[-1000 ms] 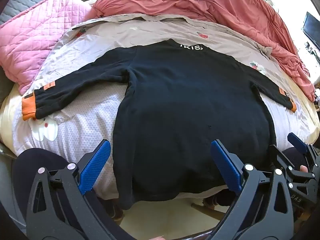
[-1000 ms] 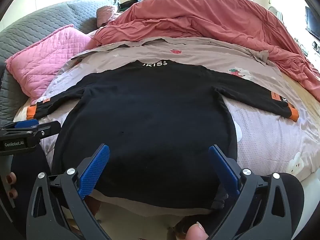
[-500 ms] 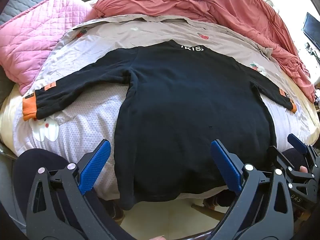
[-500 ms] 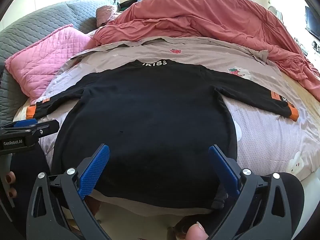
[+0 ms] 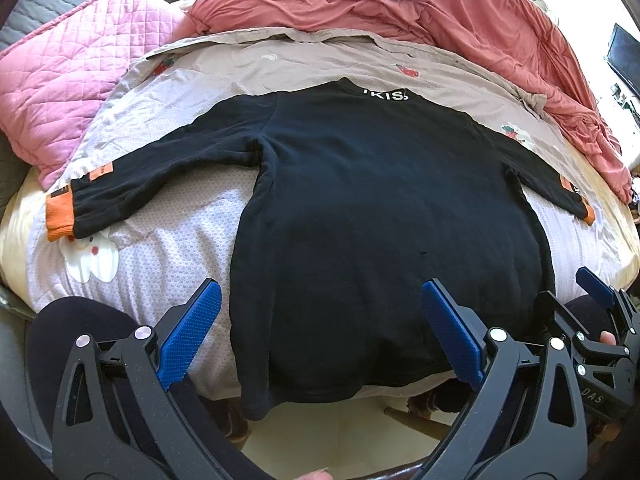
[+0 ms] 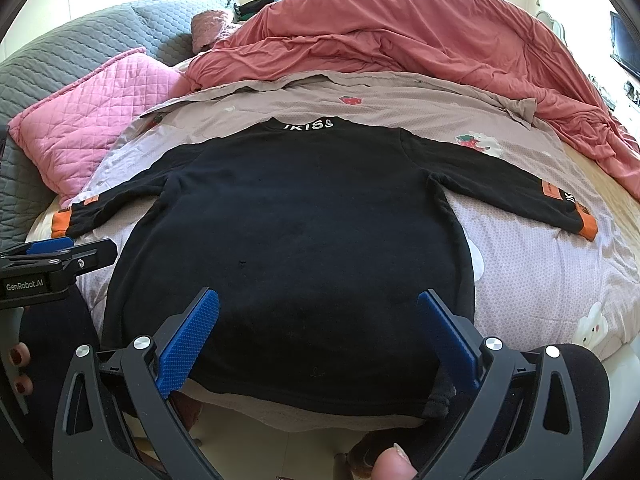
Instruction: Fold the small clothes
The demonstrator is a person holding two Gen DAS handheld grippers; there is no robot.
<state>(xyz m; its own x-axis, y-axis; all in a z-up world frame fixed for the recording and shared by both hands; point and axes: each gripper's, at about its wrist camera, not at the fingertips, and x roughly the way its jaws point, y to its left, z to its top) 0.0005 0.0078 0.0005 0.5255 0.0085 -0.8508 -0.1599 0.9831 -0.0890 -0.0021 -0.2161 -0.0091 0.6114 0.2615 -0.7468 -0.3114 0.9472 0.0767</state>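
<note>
Black fabric fills the middle of both views: a long-sleeved sweatshirt (image 5: 376, 216) lies flat and back-up on the bed, sleeves spread to either side, orange cuffs at the ends, its hem hanging slightly over the near edge of the mattress. White lettering at the neck is partly cut by the collar's curve and cannot be read in full. The left gripper (image 5: 320, 332) hovers low over the hem with its blue-padded fingers (image 5: 190, 338) spread wide and nothing between them; the right gripper (image 6: 318, 330) hangs the same way over the hem, fingers apart and empty. In the left wrist view the right sleeve's cuff is mostly hidden at the frame's bend. A fingertip pokes up at the bottom of the right wrist view, and painted nails show at its left edge beside the other tool's body; the rest of the person is out of sight apart from dark-clad knees. Beneath the garment is a pale printed sheet (image 6: 536, 264) with cartoon figures. A rumpled red-pink duvet (image 6: 400, 52) is heaped behind, a quilted pink pillow (image 6: 88, 116) lies at the left, and a grey quilted headboard (image 6: 80, 36) stands behind it. Bright window light washes out the wall behind.
</note>
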